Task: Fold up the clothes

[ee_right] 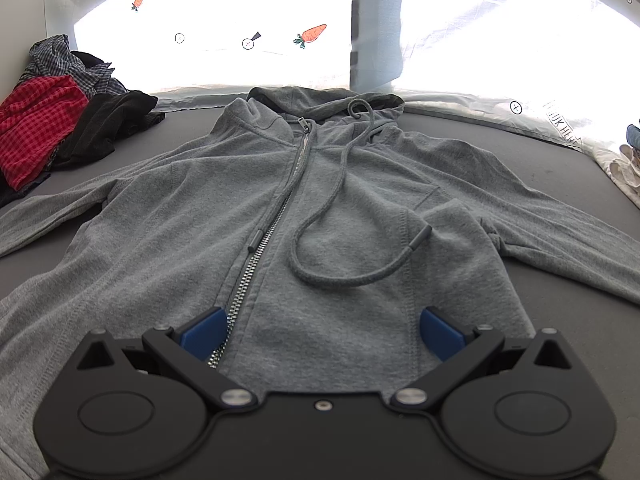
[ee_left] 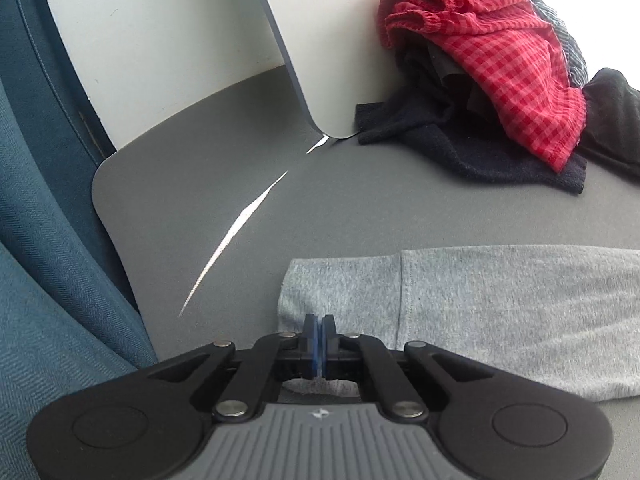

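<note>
A grey zip-up hoodie (ee_right: 320,208) lies front up and spread flat on the grey table, both sleeves stretched out sideways, its drawstring looped across the chest. My right gripper (ee_right: 320,332) is open, low over the hoodie's bottom hem, its blue pads either side of the lower front, the left pad by the zipper (ee_right: 260,256). In the left wrist view, my left gripper (ee_left: 319,328) is shut on the cuff end of the hoodie's sleeve (ee_left: 480,312), which lies flat on the table.
A pile of other clothes sits at the table's far left: a red checked garment (ee_left: 500,60) (ee_right: 36,120), dark garments (ee_right: 108,124) and a plaid shirt (ee_right: 60,56). A teal upholstered seat (ee_left: 48,240) lies beside the table edge (ee_left: 116,208). A carrot-print sheet (ee_right: 312,36) lies behind.
</note>
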### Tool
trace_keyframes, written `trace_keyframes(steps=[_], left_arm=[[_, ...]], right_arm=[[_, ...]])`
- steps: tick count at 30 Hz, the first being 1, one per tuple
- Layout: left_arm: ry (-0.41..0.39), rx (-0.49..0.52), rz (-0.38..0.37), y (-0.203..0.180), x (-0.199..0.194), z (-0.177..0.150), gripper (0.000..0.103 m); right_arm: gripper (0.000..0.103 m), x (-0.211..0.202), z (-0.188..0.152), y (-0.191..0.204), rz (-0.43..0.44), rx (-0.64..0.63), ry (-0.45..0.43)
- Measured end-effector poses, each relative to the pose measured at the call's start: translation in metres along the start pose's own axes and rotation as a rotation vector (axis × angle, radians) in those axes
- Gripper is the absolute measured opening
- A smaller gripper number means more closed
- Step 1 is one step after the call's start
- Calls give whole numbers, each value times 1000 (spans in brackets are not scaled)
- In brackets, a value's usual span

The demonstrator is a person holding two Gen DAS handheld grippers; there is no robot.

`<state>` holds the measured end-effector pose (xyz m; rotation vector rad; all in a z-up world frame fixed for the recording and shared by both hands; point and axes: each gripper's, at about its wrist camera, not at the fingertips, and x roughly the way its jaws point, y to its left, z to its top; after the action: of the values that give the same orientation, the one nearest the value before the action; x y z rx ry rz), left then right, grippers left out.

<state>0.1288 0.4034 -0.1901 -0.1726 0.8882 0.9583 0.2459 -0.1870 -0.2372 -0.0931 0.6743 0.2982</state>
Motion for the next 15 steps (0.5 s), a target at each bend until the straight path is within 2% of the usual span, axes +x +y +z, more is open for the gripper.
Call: trace_keyframes(steps=[2, 4, 7, 9, 10, 12, 14, 15], left_arm=[[38, -25, 15, 11, 1, -6, 2], [49, 9, 41, 11, 2, -12, 2], [71, 60, 119, 6, 3, -12, 2], [61, 8, 52, 12, -3, -10, 5], [48, -23, 6, 15, -8, -8, 16], [15, -45, -18, 12, -19, -2, 31], [-19, -36, -37, 4, -29, 4, 34], [-40, -31, -76, -2, -35, 8, 34]], right_arm=[[103, 0, 0, 0, 0, 0, 0], [103, 0, 0, -1, 0, 0, 0], [103, 0, 0, -1, 1, 1, 0], [103, 0, 1, -1, -1, 0, 0], [103, 0, 1, -1, -2, -2, 0], [103, 1, 1, 0, -5, -3, 1], [103, 1, 2, 1, -7, -2, 2], [103, 0, 2, 1, -8, -2, 3]])
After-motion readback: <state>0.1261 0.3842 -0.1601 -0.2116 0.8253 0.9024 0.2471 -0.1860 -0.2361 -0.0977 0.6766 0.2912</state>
